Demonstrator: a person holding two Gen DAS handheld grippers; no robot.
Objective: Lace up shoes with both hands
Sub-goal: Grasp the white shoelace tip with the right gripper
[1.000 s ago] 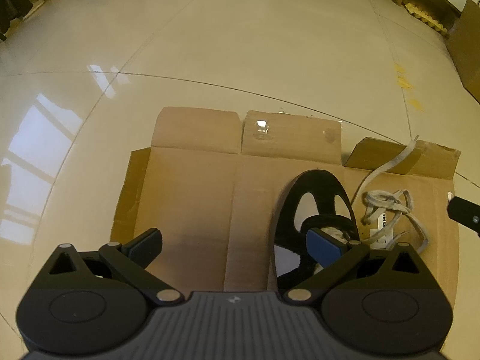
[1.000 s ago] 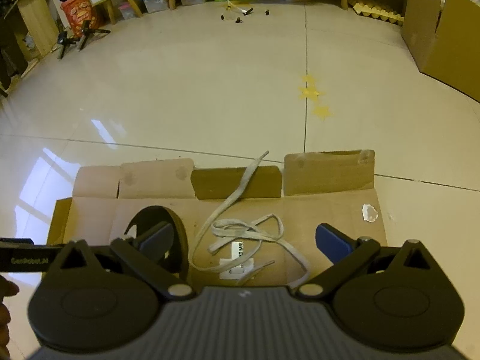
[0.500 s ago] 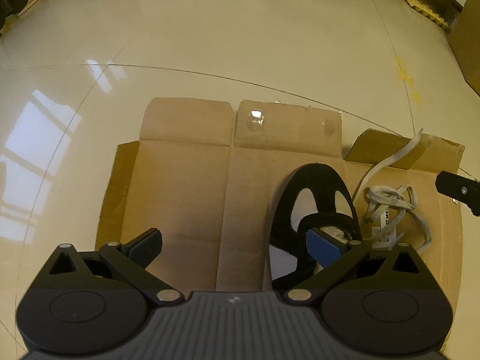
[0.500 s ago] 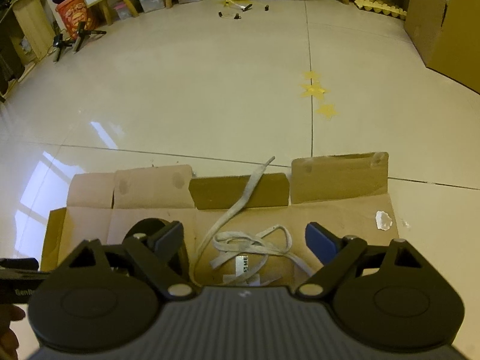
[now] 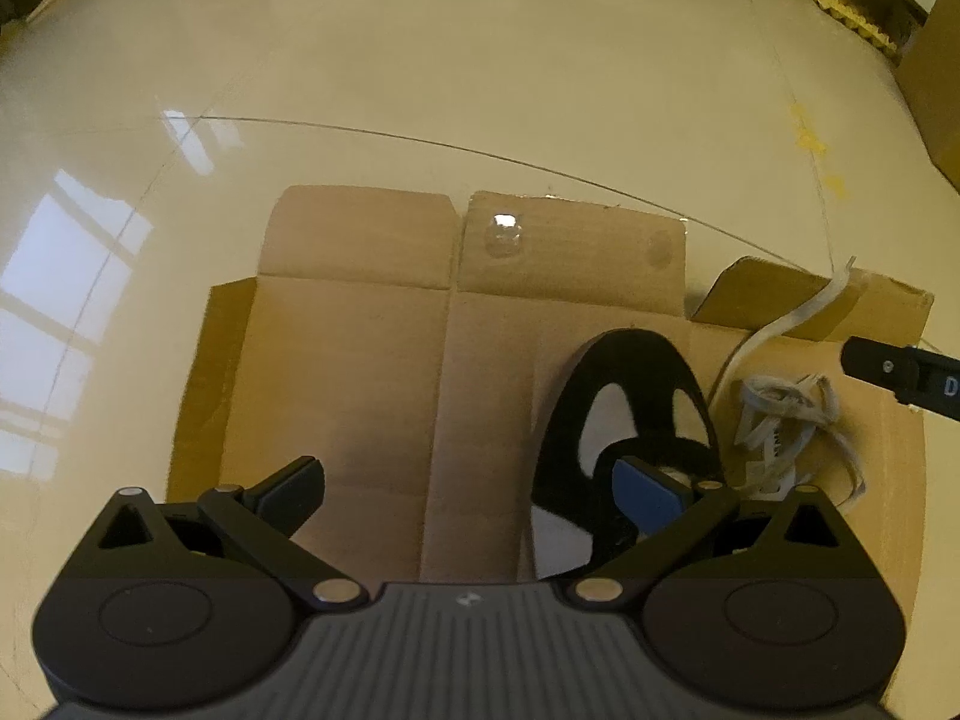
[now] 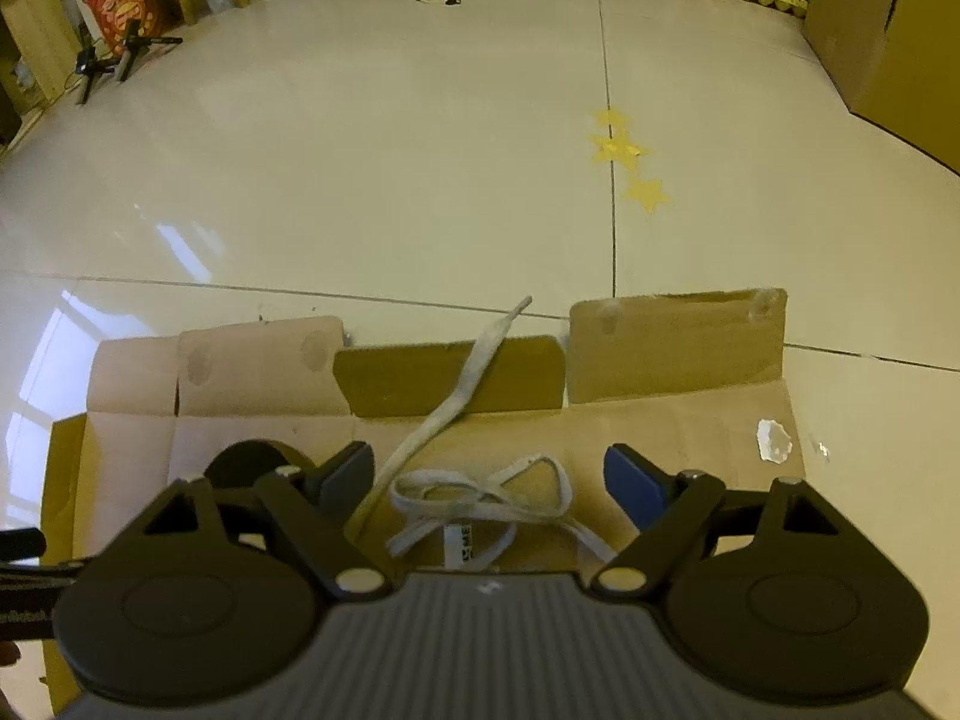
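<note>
below both grippers lies a flattened brown cardboard sheet [image 5: 360, 396] spread on a glossy cream tiled floor [image 5: 420, 60], its flaps folded outward at the far edge.

from the left wrist view, the left gripper [image 5: 474, 492] points steeply down with its two black fingers spread wide and nothing between them. its right fingertip, faced with a blue pad [image 5: 648, 495], sits in front of a black shoe with white panels [image 5: 624, 408], which lies on the cardboard ahead and to the right of this tool. whether the pad touches the shoe cannot be told. further right of the shoe is a loose, tangled grey-white flat shoelace [image 5: 786, 414], with one end trailing away over a raised cardboard flap. a black finger of the other gripper reaches in from the right edge, near the lace.

from the right wrist view, the right gripper [image 6: 489, 480] also points down, its jaws wide apart but closing. the tangled shoelace [image 6: 474, 498] lies on the cardboard directly ahead, in the gap between the fingers, and the pads are not pressing on it. one long strand runs forward and away over the flap. the dark shoe [image 6: 246, 462] peeks out behind the left finger. a small white scrap [image 6: 773, 441] lies on the cardboard to the right.
</note>
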